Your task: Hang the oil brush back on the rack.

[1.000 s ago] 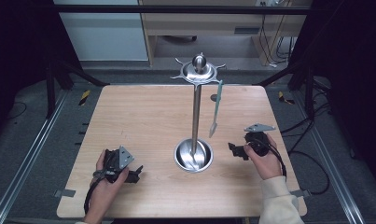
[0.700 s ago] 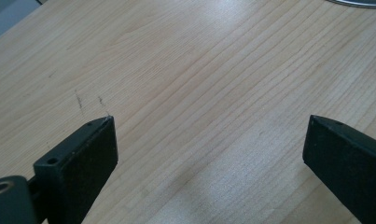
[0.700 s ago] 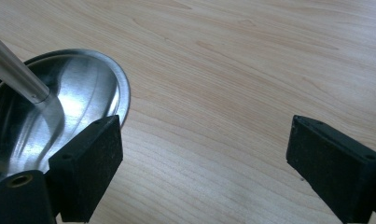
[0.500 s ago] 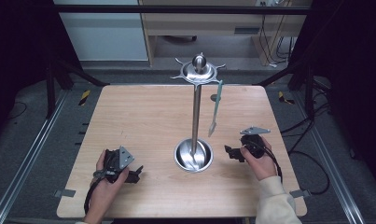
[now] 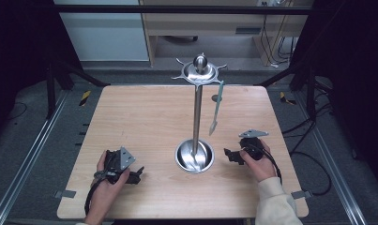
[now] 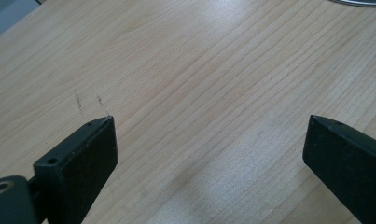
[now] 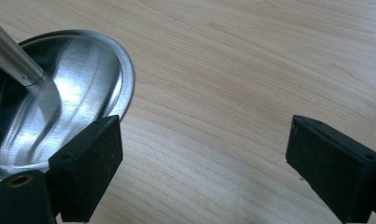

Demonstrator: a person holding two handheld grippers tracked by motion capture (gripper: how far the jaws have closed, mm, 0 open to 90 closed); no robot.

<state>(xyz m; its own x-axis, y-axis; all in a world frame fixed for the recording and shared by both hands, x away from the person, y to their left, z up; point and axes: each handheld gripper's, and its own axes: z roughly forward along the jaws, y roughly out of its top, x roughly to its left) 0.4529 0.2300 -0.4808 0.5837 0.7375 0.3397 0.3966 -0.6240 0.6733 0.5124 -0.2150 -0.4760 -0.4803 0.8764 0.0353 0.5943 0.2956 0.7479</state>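
Observation:
A steel stand rises from the middle of the wooden table [image 5: 144, 117]. It has a round dished base [image 5: 194, 157], a thin pole [image 5: 196, 117] and a hooked hub [image 5: 200, 71] on top. A pale green utensil [image 5: 216, 108] hangs from one hook on the right side. My left gripper [image 5: 138, 175] rests on the table at the front left, open, with bare wood between its jaws [image 6: 209, 140]. My right gripper [image 5: 229, 155] lies just right of the base, open and holding nothing [image 7: 204, 144]. In the right gripper view the base [image 7: 69, 98] and the pole's foot [image 7: 13, 60] are at the left.
A sliver of the base rim [image 6: 358, 2] shows at the top right of the left gripper view. Black frame bars and cables stand around the table, with a desk [image 5: 200, 23] behind it. Metal rails [image 5: 27, 159] run along the floor on both sides.
My right gripper has slid a little to the left, closer to the stand's base. The left gripper and the hanging utensil have stayed put.

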